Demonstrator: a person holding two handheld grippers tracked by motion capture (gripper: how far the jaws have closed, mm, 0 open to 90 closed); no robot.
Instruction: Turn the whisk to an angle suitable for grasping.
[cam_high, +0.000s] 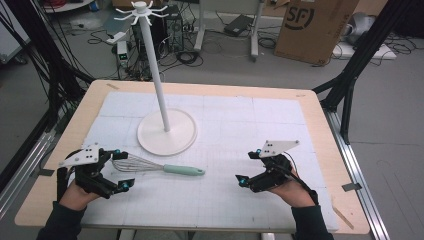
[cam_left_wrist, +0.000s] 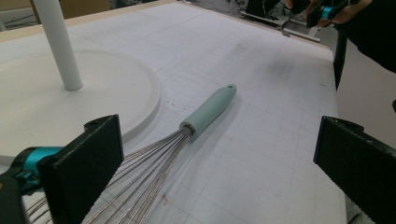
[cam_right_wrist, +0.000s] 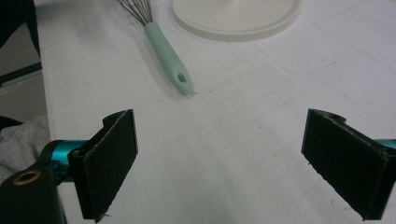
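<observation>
A whisk (cam_high: 165, 168) with a mint-green handle (cam_left_wrist: 208, 112) lies flat on the white mat, its wire head pointing left. My left gripper (cam_high: 123, 170) stands open at the wire head. In the left gripper view (cam_left_wrist: 224, 170) the wires run in beside the left jaw, and neither pad presses on them. To the right of the handle's end (cam_right_wrist: 181, 81), my right gripper (cam_high: 247, 167) is open and points at the whisk, a short gap away. Its jaws (cam_right_wrist: 233, 163) have nothing between them.
A white stand (cam_high: 156, 70) with hook arms at its top rises from a round base (cam_high: 166, 131) just behind the whisk. The base (cam_left_wrist: 70, 107) lies close to the wire head. The mat covers a wooden table (cam_high: 320, 115); cables and a cardboard box lie on the floor beyond.
</observation>
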